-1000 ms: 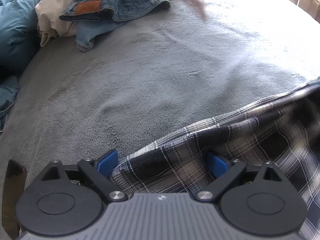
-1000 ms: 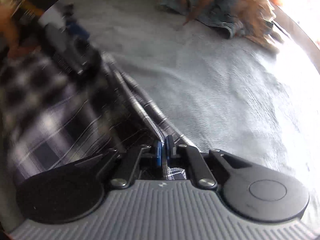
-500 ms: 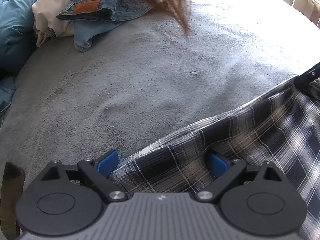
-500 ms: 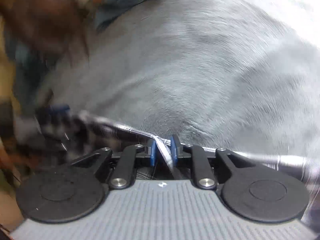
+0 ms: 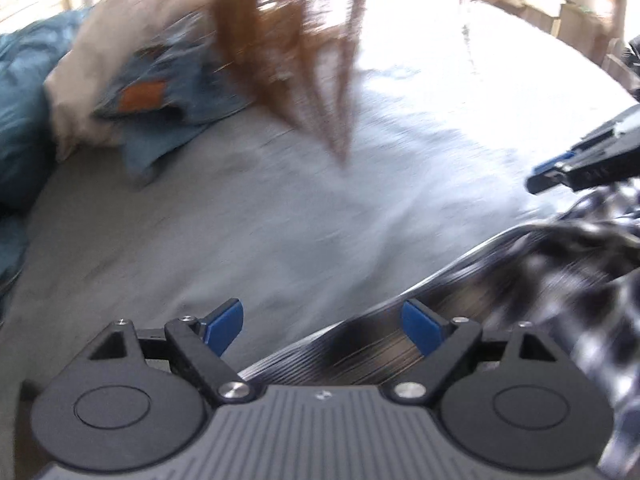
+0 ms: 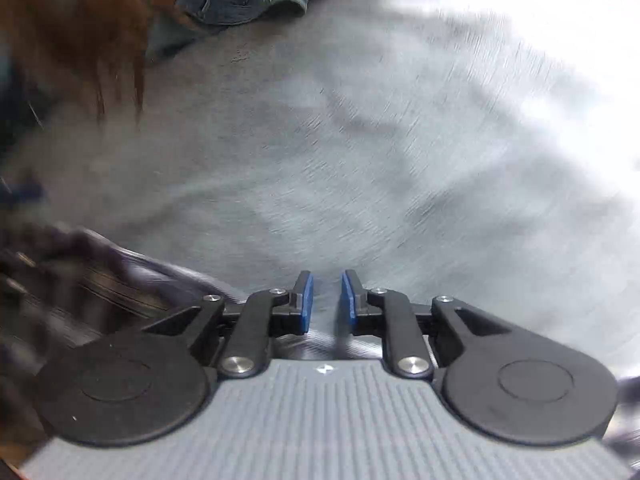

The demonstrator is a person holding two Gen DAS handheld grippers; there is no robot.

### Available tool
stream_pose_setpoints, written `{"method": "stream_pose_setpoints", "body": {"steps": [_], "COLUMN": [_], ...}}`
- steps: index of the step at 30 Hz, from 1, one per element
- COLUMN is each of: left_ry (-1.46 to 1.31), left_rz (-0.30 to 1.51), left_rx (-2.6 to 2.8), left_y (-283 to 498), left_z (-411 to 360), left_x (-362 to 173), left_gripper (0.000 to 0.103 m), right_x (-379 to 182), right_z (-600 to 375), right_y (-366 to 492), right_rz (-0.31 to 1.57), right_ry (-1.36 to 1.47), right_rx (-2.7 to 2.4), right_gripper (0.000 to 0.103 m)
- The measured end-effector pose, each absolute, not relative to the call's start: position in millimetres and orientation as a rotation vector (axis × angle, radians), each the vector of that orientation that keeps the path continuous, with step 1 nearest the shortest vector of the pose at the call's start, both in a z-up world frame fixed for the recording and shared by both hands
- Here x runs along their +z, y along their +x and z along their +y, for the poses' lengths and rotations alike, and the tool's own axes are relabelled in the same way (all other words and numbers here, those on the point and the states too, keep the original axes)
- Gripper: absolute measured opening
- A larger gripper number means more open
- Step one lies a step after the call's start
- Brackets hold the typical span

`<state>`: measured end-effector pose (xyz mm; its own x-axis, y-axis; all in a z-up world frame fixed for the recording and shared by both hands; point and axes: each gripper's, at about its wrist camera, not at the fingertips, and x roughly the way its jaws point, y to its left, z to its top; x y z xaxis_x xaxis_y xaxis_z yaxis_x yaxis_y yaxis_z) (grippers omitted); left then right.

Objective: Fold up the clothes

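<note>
The left tongs (image 5: 322,326) are spread wide over a plaid shirt (image 5: 540,288), blurred, which is spread at the near right of a grey bed (image 5: 260,208). The right tongs (image 6: 326,300) are parted narrowly, with nothing gripped. Jeans (image 5: 172,92) are piled at the far left, under hanging hair (image 5: 288,40).

The bed (image 5: 248,216) wears a matt, napped grey fleece cloth. Woven plaid shirt (image 5: 568,292) cloth; far left, denim jeans (image 5: 176,92) with a leather patch. Claw pads (image 6: 306,300) look like matt blue plastic.
</note>
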<state>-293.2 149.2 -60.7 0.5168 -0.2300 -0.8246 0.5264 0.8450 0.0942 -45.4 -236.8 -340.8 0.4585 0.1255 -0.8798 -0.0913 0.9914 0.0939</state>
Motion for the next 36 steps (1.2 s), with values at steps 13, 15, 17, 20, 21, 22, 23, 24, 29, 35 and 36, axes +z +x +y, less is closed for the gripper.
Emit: {"method": "stream_pose_setpoints", "body": {"steps": [13,15,17,20,21,22,23,24,29,35,36], "left_ry": [0.354,0.361,0.373,0.397,0.411,0.426,0.441,0.464,0.565,0.658,0.666], "left_rz": [0.903,0.911,0.917,0.919,0.913,0.907,0.901,0.895,0.874,0.855,0.856], "left_rx": [-0.633,-0.650,-0.672,-0.715,-0.734,-0.754,-0.774,-0.789,-0.868,-0.947,-0.958], "left_y": [-296.3,-298.5,-302.1,-310.2,-313.7,-317.2,-320.8,-325.8,-353.7,-381.9,-384.7], "left_z": [43.4,31.3,18.7,-1.4,-8.4,-15.3,-22.4,-30.1,-58.9,-77.5,-79.0], "left_x": [-74.8,-75.5,-75.2,-72.6,-72.8,-73.0,-73.2,-74.2,-78.2,-77.7,-78.5], "left_gripper": [0.066,0.061,0.055,0.053,0.053,0.053,0.052,0.051,0.042,0.039,0.039], "right_x": [-300.7,-306.9,-313.1,-322.5,-325.4,-327.4,-327.1,-326.5,-328.9,-322.5,-322.2], "right_z": [-286.3,-288.9,-291.5,-295.4,-297.0,-300.3,-303.6,-306.1,-309.4,-310.3,-311.9], "right_y": [-133.4,-143.6,-153.8,-169.1,-173.8,-176.8,-180.4,-183.5,-199.2,-221.9,-225.1], "right_rz": [1.037,1.058,1.077,1.107,1.116,1.125,1.123,1.118,1.102,1.056,1.055], "right_ry": [-0.060,-0.103,-0.145,-0.209,-0.228,-0.236,-0.241,-0.240,-0.254,-0.290,-0.286], "right_rx": [0.127,0.137,0.146,0.160,0.165,0.172,0.182,0.197,0.318,0.411,0.416], "right_gripper": [0.017,0.017,0.017,0.017,0.017,0.017,0.017,0.017,0.017,0.022,0.022]}}
